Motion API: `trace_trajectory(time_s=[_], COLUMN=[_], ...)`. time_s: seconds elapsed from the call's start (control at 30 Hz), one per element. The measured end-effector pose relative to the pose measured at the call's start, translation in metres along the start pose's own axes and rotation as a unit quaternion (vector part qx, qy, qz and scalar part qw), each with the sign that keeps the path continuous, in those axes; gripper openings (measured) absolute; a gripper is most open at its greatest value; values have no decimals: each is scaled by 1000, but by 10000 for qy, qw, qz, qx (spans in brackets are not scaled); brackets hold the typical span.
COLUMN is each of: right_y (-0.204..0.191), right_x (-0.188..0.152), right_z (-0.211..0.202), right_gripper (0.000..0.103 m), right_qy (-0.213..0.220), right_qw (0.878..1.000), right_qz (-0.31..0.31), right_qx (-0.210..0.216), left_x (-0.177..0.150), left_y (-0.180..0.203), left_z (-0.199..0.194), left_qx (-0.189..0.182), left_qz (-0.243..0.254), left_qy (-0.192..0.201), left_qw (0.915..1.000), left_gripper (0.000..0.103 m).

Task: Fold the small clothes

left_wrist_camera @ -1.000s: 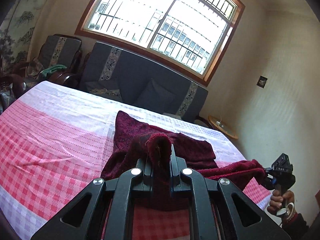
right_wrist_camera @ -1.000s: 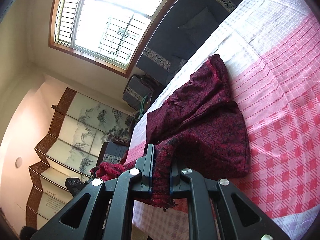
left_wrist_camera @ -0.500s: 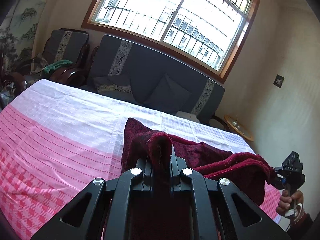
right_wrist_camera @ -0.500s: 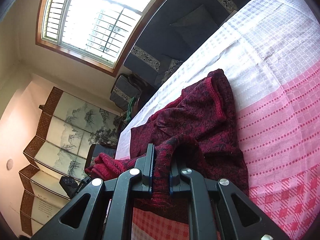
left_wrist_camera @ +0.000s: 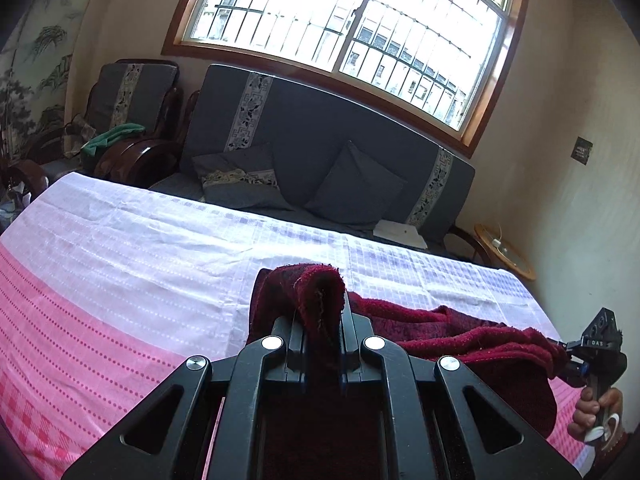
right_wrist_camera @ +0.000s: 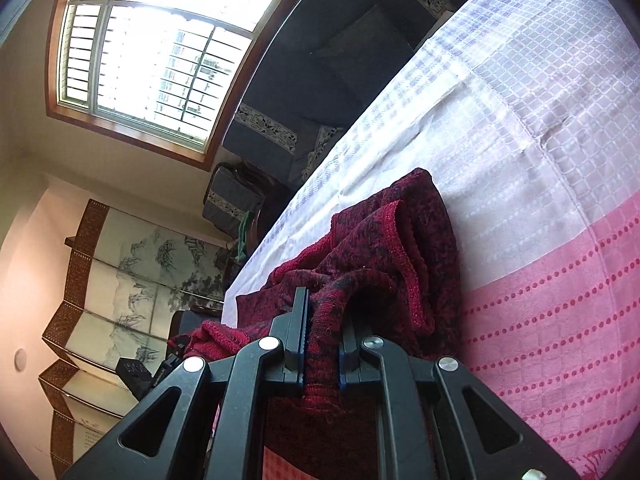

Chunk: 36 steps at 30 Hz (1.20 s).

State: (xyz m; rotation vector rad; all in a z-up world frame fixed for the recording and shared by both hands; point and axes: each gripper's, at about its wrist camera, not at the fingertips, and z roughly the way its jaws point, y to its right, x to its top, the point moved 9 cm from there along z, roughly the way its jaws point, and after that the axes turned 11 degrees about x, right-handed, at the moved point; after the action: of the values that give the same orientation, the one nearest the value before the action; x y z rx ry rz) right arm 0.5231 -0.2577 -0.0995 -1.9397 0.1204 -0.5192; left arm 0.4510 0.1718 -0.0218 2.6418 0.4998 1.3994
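Observation:
A dark red knitted garment (left_wrist_camera: 460, 332) lies bunched on the pink and white bedspread (left_wrist_camera: 120, 264). My left gripper (left_wrist_camera: 322, 320) is shut on one edge of it, which sticks up between the fingers. My right gripper (right_wrist_camera: 322, 320) is shut on another edge of the same garment (right_wrist_camera: 400, 248). The right gripper also shows in the left wrist view (left_wrist_camera: 596, 352) at the far right, held by a hand. The left gripper shows in the right wrist view (right_wrist_camera: 156, 372) at lower left. The cloth hangs stretched between the two.
A dark grey sofa (left_wrist_camera: 320, 152) with cushions stands behind the bed under a barred window (left_wrist_camera: 348, 28). An armchair (left_wrist_camera: 128, 96) is at the left, a small round table (left_wrist_camera: 504, 252) at the right, a painted folding screen (right_wrist_camera: 120, 280) beside the bed.
Both grippers have carried the garment's held edges forward over the bed toward the sofa. The cloth has doubled over itself, and less of it lies spread out.

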Motion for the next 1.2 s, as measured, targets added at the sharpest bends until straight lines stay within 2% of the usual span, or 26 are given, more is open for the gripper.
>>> trace_trajectory(time_s=[0.77,1.0,1.1,1.13,1.17,1.2], right_y=[32,47,51,52,52,53], right_x=[30,37,39,41,45,49], right_z=[24,23,21,17,12,5], right_gripper=[11,14,19,23,26,38], right_qy=[145,416,509,635,786,966], right_qw=[9991,9952,9911,9892,9864,9819], right_qz=[390,803,1055,1100,1160,1263], right_qx=[100,374,637,725,860,1026], left_x=[9,5,5,7,9,12], left_y=[-1,-3,-6,-9,-12,-15], left_z=[78,97,99,98,97,94], left_qx=[250,76,-104,-133,-154,-136], left_qz=[-61,-186,-428,-539,-653,-754], left_qy=[-228,-453,-578,-595,-569,-471], left_qw=[9994,9988,9974,9967,9961,9959], left_gripper=[11,16,25,36,52,59])
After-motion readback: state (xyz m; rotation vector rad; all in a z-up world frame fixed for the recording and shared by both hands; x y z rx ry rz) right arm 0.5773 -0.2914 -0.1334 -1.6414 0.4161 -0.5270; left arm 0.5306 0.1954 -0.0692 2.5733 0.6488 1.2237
